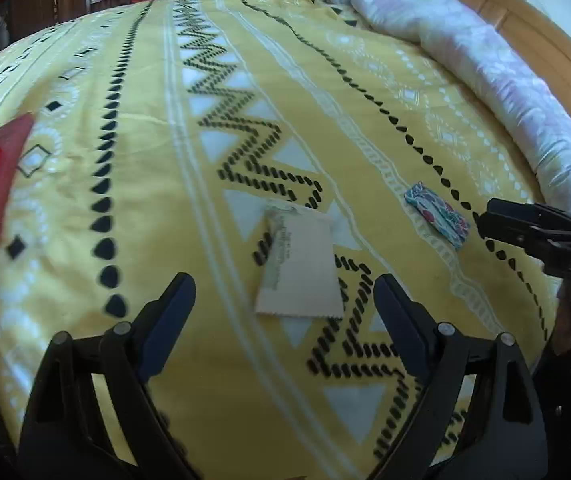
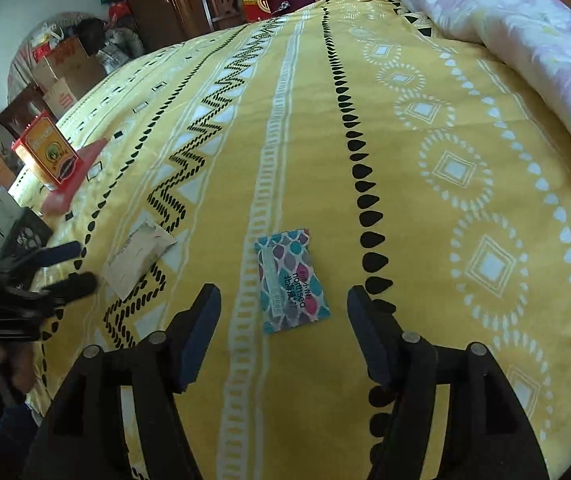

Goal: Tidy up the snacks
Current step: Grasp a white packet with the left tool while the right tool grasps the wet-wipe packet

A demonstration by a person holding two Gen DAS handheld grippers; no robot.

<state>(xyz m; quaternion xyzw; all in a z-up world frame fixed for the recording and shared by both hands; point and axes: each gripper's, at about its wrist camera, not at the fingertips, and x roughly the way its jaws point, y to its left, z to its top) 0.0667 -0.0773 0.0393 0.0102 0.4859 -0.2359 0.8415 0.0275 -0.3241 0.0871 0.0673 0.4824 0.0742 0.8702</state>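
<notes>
Here, on a bed spread with a yellow patterned blanket (image 1: 157, 128), two handheld grippers hang over a pair of snack packets. The left gripper (image 1: 285, 296) has its jaws spread wide and grips nothing; a beige sachet (image 1: 299, 264) lies flat on the blanket just ahead of the gap between its blue-padded fingertips (image 1: 173, 304), apart from both. The right gripper (image 2: 283, 312) also stands apart-jawed and empty, somewhat narrower than the left; a teal, purple and pink patterned packet (image 2: 291, 282) printed "northsea" rests between and just ahead of its fingertips (image 2: 201, 320), with clear blanket showing on either side. In the left wrist view that same packet sits to the right of the left jaws, close to the tip of the right gripper entering from the frame's edge. Well off to the left of both jaws, near the bed's edge, an orange-and-red carton (image 2: 47, 152) stands upright on a flat red pack (image 2: 73, 184); whether the carton is open, or what it contains, cannot be told. A rolled pale floral quilt (image 2: 505, 12) lies along the far right side of the bed, well beyond the right jaws. Cardboard boxes (image 2: 65, 72) and wooden furniture crowd the room behind.
</notes>
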